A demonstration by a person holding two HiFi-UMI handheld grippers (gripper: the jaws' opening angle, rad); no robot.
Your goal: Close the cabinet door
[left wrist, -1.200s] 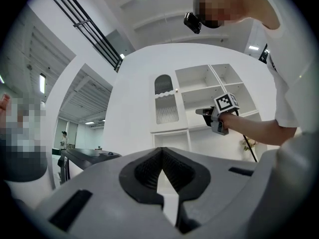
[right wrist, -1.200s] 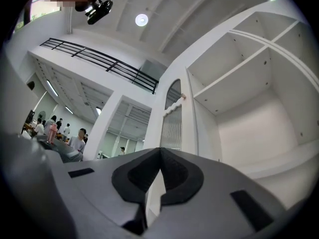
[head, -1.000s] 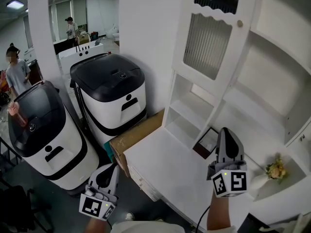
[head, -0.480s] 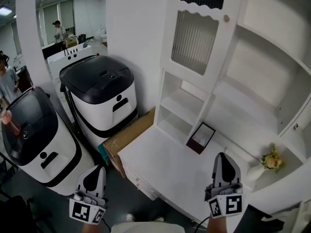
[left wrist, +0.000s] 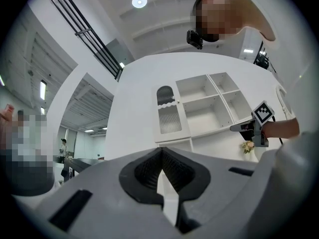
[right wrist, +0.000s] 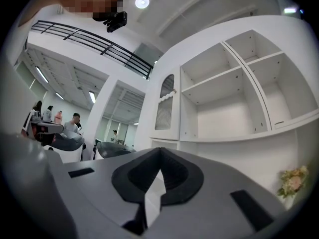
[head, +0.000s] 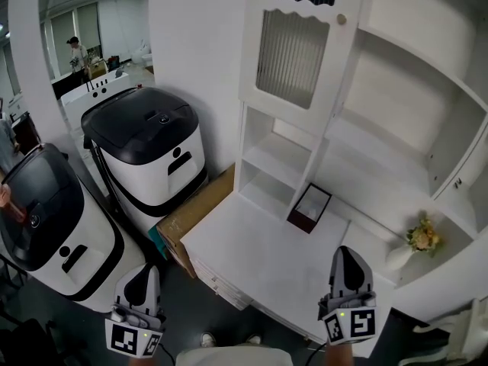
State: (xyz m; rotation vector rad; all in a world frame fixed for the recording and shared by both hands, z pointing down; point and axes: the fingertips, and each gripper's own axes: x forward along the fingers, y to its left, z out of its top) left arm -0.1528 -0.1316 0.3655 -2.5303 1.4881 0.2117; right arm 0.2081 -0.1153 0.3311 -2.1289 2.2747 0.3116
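Task thing: the cabinet door (head: 293, 56), white with a ribbed glass panel and a small round knob (head: 341, 19) at its right edge, sits at the upper left of the white cabinet (head: 396, 90), far from both grippers.
Door state: it appears to lie flush over the left column of the cabinet, with no gap that I can make out. The right gripper view shows the same, with the door (right wrist: 167, 108) in line with the cabinet front.
Progress: by my reading the closing is done, or very nearly. The only thing possibly left is a last press to seat the door, and the views are too small to tell whether that is needed.
Open shelves: the compartments right of the door and the cubbies under it have no doors showing.
Left gripper (head: 143, 271): held low at the near left, off the edge of the surface (head: 252, 242) and above the floor. It points roughly level towards the cabinet and is well apart from the door.
Left fingers (left wrist: 144, 171): together, with nothing between them.
Right gripper (head: 347, 254): held low at the near right, over the near edge of the surface. It points towards the cabinet and touches nothing.
Right fingers (right wrist: 174, 176): together, with nothing between them.
Contact: neither gripper is touching the door or the knob.
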